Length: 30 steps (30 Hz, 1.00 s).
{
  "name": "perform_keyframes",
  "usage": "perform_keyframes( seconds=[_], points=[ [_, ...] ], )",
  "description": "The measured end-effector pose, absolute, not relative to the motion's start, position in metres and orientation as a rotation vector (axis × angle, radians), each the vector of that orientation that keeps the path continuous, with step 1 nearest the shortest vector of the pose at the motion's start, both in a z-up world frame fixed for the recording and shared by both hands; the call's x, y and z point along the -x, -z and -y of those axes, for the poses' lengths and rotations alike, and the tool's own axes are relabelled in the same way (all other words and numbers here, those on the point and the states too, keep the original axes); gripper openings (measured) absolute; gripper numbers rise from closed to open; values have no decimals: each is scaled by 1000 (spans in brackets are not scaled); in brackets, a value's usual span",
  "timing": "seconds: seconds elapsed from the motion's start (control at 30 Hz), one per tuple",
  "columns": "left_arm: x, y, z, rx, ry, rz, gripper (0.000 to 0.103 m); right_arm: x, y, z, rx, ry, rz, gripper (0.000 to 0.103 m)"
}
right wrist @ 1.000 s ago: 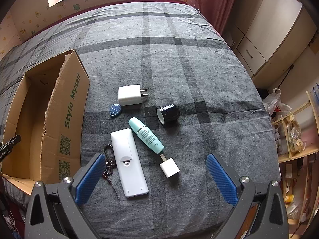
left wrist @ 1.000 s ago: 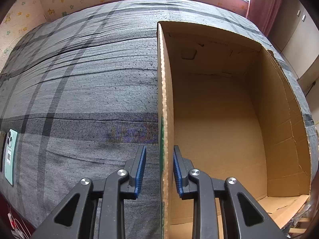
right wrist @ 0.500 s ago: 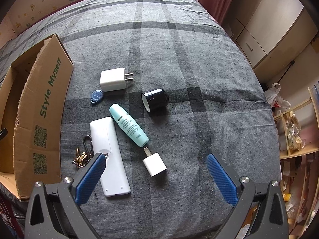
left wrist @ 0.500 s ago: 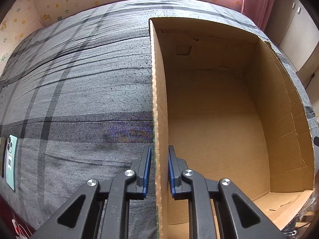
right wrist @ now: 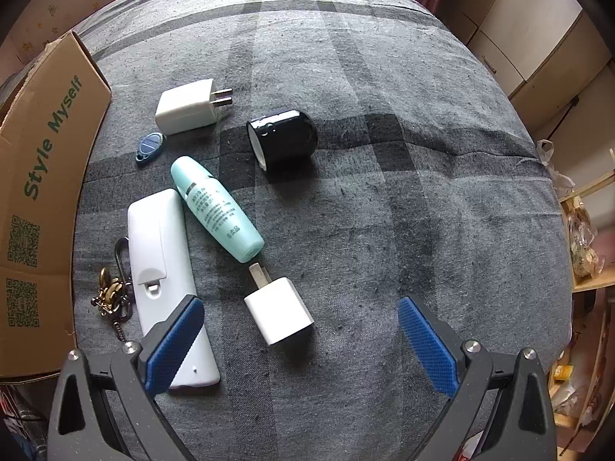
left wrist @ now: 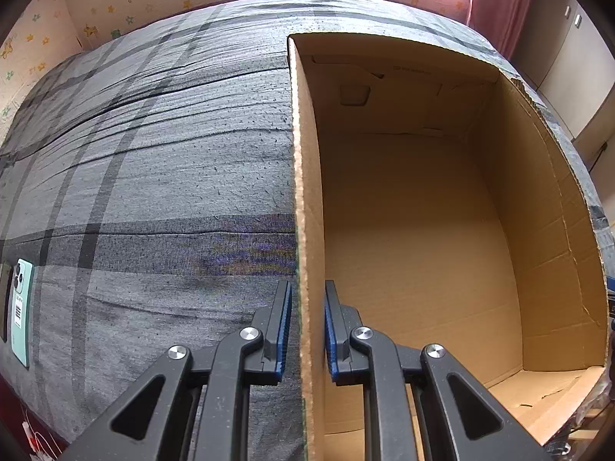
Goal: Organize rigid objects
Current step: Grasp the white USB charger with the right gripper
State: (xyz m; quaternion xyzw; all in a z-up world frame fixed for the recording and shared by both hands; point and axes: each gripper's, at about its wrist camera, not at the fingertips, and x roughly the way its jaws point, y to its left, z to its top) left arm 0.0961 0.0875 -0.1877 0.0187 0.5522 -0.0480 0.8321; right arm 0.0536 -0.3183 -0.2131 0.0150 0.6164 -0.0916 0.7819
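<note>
My left gripper (left wrist: 307, 322) is shut on the left wall of an open cardboard box (left wrist: 423, 230), one finger outside and one inside; nothing lies inside the box. My right gripper (right wrist: 300, 342) is open above a small white USB charger (right wrist: 278, 309). Around it on the grey plaid bed lie a teal bottle (right wrist: 217, 209), a white remote (right wrist: 163, 253), a key bunch (right wrist: 111, 292), a blue key fob (right wrist: 150, 146), a white plug adapter (right wrist: 188, 107) and a black jar (right wrist: 284, 138). The box (right wrist: 42, 176) stands at the left of them.
A teal phone (left wrist: 21, 303) lies at the bed's left edge. Wardrobe doors (right wrist: 538, 50) and shelves (right wrist: 588, 246) stand to the right of the bed. A wall with star stickers (left wrist: 115, 0) is behind the bed.
My left gripper has closed further onto the box wall. My right gripper has moved down and closer to the objects, now over the small charger.
</note>
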Motion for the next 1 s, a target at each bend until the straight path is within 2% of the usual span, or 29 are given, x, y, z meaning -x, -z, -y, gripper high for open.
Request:
perform_keyframes(
  seconds=[0.07,0.27,0.33,0.4,0.43,0.47,1.0],
  points=[
    [-96,188,-87,-47,98,-1172,17,-55,219,322,-41,211,-1334,101],
    [-96,188,-85,-55,96,-1170,18,-57,229,326,-76,189,-1356,83],
    [-96,187,-85,-55,95,-1171,17,-55,229,322,-62,186,-1353,73],
    [-96,187,-85,-56,94,-1171,17,-54,230,322,-68,188,-1356,48],
    [-95,187,-86,-56,93,-1170,18,-53,231,323,-87,187,-1361,41],
    [-95,187,-86,-56,91,-1170,18,-51,231,323,-103,186,-1365,38],
    [-94,186,-86,-58,91,-1167,18,-46,197,308,-74,185,-1326,38]
  ],
)
